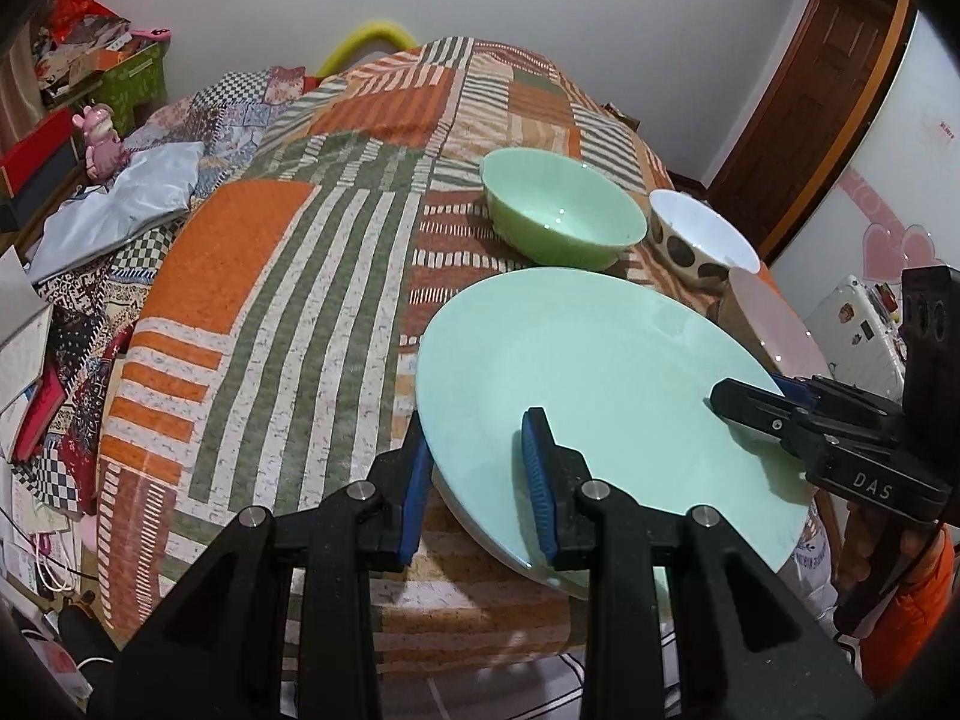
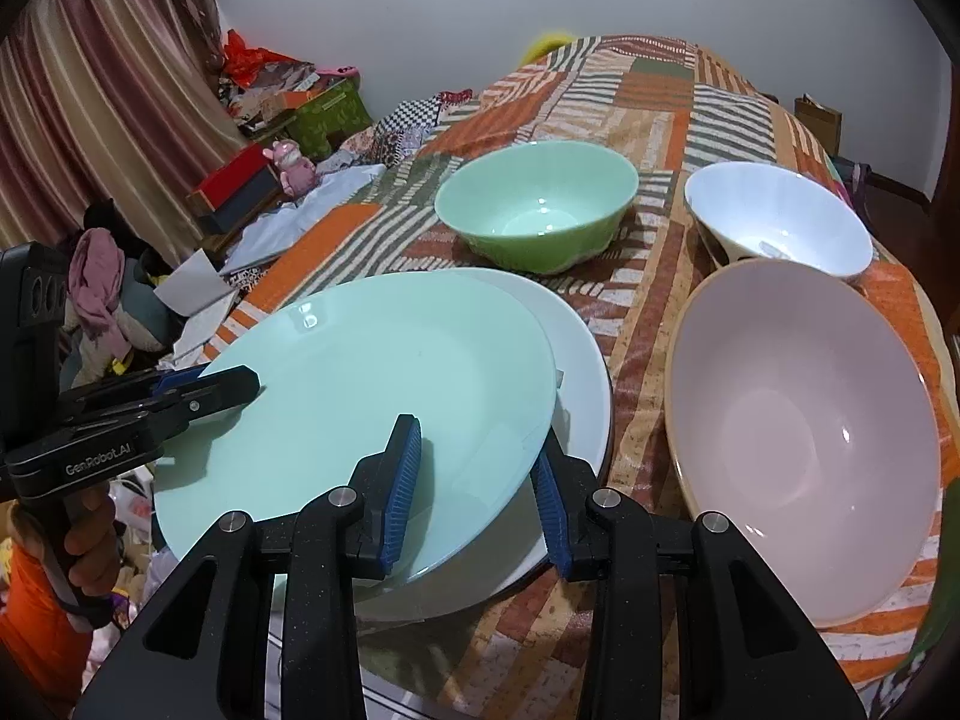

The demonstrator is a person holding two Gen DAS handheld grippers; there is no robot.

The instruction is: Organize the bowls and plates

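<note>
A mint green plate point(image 1: 606, 372) point(image 2: 372, 396) is held tilted over a white plate point(image 2: 579, 372) on the patterned tablecloth. My left gripper point(image 1: 474, 480) straddles the plate's left rim, one finger above and one below. My right gripper point(image 2: 474, 480) straddles its right rim the same way; it also shows in the left wrist view point(image 1: 744, 402). The left gripper also shows in the right wrist view point(image 2: 234, 384). Behind stand a green bowl point(image 1: 564, 213) point(image 2: 540, 204), a white spotted bowl point(image 1: 702, 234) point(image 2: 780, 222) and a large pink bowl point(image 2: 804, 438) point(image 1: 774, 324).
The table point(image 1: 270, 312) drops off at its left edge, where cluttered boxes, cloths and a pink toy point(image 1: 102, 144) lie. A wooden door point(image 1: 816, 96) is at the right. A curtain point(image 2: 90, 108) hangs at the far left.
</note>
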